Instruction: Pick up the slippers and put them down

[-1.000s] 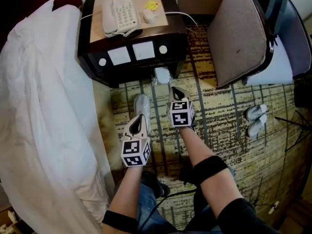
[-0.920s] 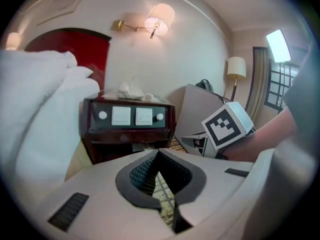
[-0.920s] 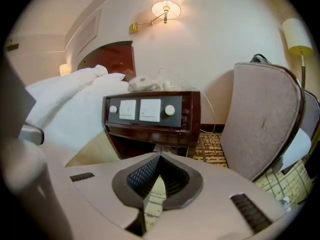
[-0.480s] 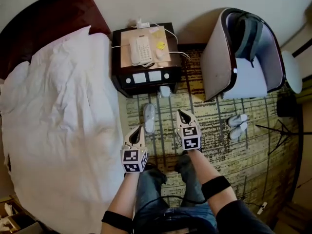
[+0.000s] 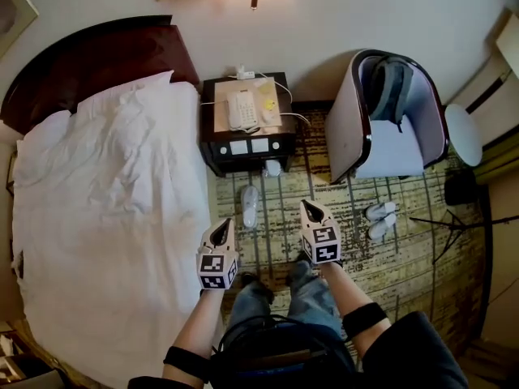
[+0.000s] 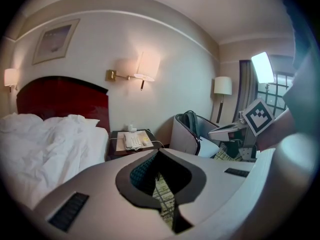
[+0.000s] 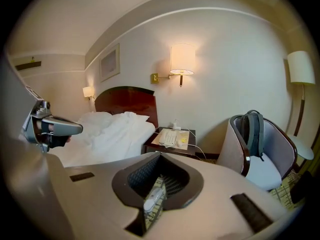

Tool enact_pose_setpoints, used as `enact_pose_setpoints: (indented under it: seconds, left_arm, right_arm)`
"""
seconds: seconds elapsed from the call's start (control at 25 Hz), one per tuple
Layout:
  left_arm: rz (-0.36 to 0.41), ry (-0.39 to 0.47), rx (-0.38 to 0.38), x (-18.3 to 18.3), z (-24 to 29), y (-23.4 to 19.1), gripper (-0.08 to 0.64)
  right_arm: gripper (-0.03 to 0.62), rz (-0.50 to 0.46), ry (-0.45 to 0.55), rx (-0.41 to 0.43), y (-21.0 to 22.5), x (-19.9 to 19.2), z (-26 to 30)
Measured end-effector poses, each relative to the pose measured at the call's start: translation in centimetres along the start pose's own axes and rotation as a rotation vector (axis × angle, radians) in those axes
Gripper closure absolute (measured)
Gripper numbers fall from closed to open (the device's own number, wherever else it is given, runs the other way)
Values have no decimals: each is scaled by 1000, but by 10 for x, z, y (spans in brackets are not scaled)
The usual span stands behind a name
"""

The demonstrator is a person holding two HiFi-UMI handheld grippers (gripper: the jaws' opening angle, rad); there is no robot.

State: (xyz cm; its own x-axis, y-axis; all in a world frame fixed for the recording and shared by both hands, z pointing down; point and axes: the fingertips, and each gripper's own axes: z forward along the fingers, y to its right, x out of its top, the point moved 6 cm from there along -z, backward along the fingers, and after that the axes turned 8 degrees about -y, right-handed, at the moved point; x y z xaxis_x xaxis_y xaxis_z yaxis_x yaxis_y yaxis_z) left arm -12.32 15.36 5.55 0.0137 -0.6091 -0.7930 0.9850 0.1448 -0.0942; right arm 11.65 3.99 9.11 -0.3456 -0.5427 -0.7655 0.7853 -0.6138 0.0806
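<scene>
Now | carpet [image 5: 405, 258], bed [image 5: 105, 217], nightstand [image 5: 247, 132] | slipper [image 5: 250, 205] on carpet | left claw [image 5: 223, 224], right claw [image 5: 307, 207]: both together

bed [image 5: 105, 217] lay left of nightstand [image 5: 212, 148] | telephone [image 5: 242, 110] sat on it | backpack [image 5: 391, 87] sat in armchair [image 5: 345, 136] to its right | slipper [image 5: 250, 205] lay before nightstand

No text, label or number can be read anywhere.

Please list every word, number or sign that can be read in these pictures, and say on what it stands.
No text can be read.
Telephone keys: too small.
Nightstand front panel: too small.
Marker cubes: square patterns only, no letters.
</scene>
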Motion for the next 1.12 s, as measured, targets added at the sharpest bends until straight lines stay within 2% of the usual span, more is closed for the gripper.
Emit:
enact_pose_setpoints:
  seconds: [0.2,0.32,0.44,0.6,0.84,1.12]
  left_arm:
    - [-2,21,35,-9,-31,-5,560]
    - [-4,32,48,-9,-46,-6,560]
    - [-20,35,60,-9,-57,-4,560]
    - [6,30,52,-9,-58,1,560]
    - [-26,23,42,-14,-59,8,560]
    - [-15,2,39,-18,-48,8,560]
  right_arm:
    - [583,-69,16,6,-7,-1,-38]
    - [583,-77,26,-2,-2,-5,-55]
    - [583,-52,28,-19,7,-11,-70]
    - [583,7,38,-31,14,-17,-79]
    - [583,22,21,-25,11,-28,-79]
    - [583,37,7,-11,12,-35,-74]
